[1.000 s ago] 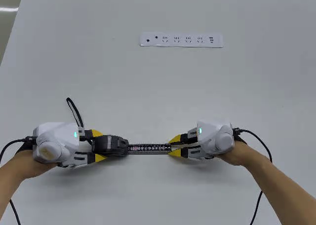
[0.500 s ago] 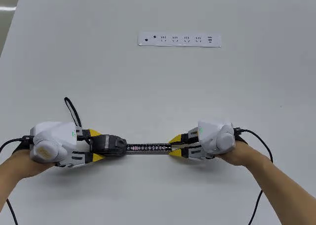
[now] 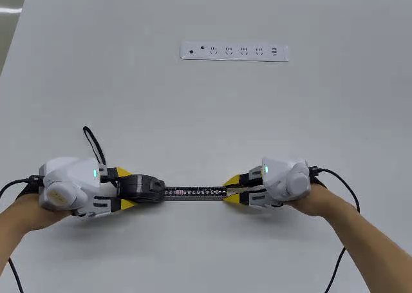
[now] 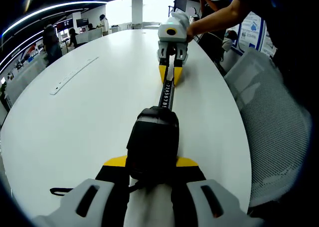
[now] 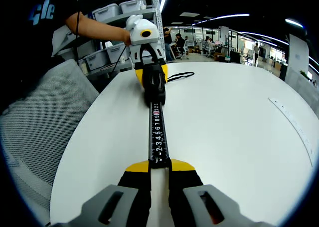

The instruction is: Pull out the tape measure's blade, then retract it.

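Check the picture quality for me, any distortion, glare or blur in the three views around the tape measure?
Head view: soft even light, only faint shadows, table undistorted and sharp. Left gripper view: fisheye bows the table edge, far windows blown out, tape measure case in focus. Right gripper view: same bowing, blade numerals crisp near the camera, no glare on them.

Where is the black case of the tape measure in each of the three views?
Head view: the case lies lower left, between the left gripper's yellow-tipped jaws.
Left gripper view: the case is at bottom centre, between this view's own jaws.
Right gripper view: the case is small, upper centre, at the far end of the blade.
Shared landmark: the numbered blade, from case to right gripper.
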### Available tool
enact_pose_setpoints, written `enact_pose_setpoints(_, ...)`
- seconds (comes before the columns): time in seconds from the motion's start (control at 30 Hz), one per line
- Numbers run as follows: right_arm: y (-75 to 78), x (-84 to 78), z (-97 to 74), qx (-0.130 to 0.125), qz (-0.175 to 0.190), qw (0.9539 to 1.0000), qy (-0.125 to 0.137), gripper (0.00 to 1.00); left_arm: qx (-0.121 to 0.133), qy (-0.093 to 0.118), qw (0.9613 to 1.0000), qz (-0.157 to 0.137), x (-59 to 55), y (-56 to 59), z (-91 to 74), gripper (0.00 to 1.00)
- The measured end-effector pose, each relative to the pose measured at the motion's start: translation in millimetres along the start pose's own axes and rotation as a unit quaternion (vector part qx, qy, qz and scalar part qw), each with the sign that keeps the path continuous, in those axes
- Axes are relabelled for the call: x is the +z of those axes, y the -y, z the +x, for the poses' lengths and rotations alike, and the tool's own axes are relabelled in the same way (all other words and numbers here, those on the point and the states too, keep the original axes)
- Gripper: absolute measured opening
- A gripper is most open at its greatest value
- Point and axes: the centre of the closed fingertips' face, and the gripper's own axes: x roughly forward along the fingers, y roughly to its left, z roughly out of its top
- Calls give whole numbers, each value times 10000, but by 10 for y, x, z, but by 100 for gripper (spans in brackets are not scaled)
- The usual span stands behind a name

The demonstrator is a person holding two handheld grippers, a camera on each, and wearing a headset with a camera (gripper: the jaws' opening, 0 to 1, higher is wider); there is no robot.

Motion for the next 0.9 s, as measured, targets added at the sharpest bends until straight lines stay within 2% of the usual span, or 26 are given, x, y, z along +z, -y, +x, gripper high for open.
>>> enact_pose_setpoints(0.9,11,-101,-141,-28,50,10000,-62,10,-5,17,10000,-12,-4,-4,0,28)
